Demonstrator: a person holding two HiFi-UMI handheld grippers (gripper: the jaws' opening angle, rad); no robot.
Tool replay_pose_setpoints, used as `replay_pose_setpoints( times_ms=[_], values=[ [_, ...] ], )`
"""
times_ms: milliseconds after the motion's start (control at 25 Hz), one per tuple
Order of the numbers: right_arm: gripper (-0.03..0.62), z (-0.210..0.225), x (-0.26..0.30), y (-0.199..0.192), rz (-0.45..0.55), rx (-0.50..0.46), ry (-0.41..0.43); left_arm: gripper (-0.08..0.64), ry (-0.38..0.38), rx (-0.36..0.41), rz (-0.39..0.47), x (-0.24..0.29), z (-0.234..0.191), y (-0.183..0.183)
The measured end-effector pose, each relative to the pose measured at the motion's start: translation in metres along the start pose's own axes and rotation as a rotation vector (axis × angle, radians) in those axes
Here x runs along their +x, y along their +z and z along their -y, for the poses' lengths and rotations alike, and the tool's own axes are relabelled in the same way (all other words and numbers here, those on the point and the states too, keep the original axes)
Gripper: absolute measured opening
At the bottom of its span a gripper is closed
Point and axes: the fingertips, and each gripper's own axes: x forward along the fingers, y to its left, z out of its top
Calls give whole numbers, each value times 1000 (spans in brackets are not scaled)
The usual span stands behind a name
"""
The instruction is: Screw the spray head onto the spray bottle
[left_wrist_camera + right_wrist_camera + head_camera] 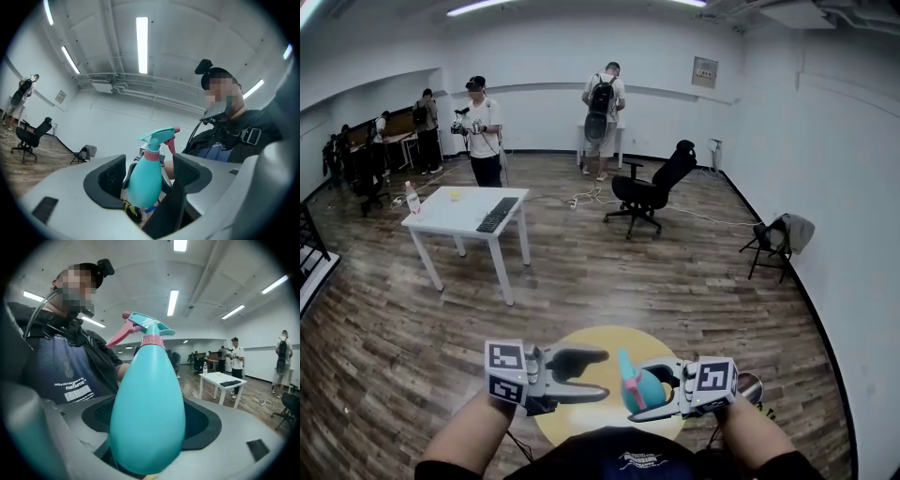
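A teal spray bottle (645, 390) with its teal spray head (625, 368), pink collar and pink trigger on top is held upright in the air in front of me. My right gripper (649, 401) is shut on the bottle's wide body (147, 413), which fills the gap between its pads; the spray head (143, 326) points towards my chest. My left gripper (602, 375) stands open just left of the bottle, jaws spread, touching nothing. In the left gripper view the bottle (145, 180) and spray head (159, 137) show beyond the open jaws.
Below the grippers is a round yellow table (605, 339). Farther off stand a white table (455, 214) with a keyboard, a black office chair (652, 192) and a folding chair with a jacket (780, 236). Several people stand at the back.
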Motion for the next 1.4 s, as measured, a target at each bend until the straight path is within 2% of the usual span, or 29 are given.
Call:
replay_pose_setpoints(
  times_ms=[120,160,200,280,400,480,560,600,680,760,800,920,1000,1040,1120,1280,1400],
  values=[
    [430,-17,16,-1,-53,-28,92,317,-88,102,-46,33,21,0],
    [430,-18,19,0,-45,-26,104,214,-89,145,-35,41,24,2],
    [430,-16,21,2,-27,-21,98,184,-67,178,-10,46,24,6],
    [426,-3,21,5,3,-1,22,177,34,192,49,47,13,14],
    [419,22,21,6,17,35,-134,172,223,156,114,43,-12,21],
    [412,32,19,9,48,70,-191,172,328,137,146,41,-27,20],
    [411,36,17,14,77,77,-207,173,372,116,165,41,-30,23],
    [411,34,17,15,83,66,-192,176,355,115,157,40,-27,23],
    [411,24,14,11,81,46,-113,213,247,121,95,34,-12,21],
    [411,12,6,9,88,55,-14,331,105,103,-2,21,1,13],
    [412,7,4,9,90,63,24,357,53,91,-28,13,4,12],
    [412,-10,8,5,54,46,123,357,-21,88,-56,13,10,12],
    [413,-23,18,4,15,14,182,356,-45,118,-106,31,16,4],
    [413,-25,23,4,5,3,197,319,-45,144,-120,41,19,0],
    [417,-21,25,5,12,6,179,201,4,177,-87,54,19,3],
    [417,7,22,4,-5,29,9,181,192,168,-3,50,-6,12],
    [415,39,21,2,-18,81,-200,170,374,153,28,40,-32,12]
  ],
)
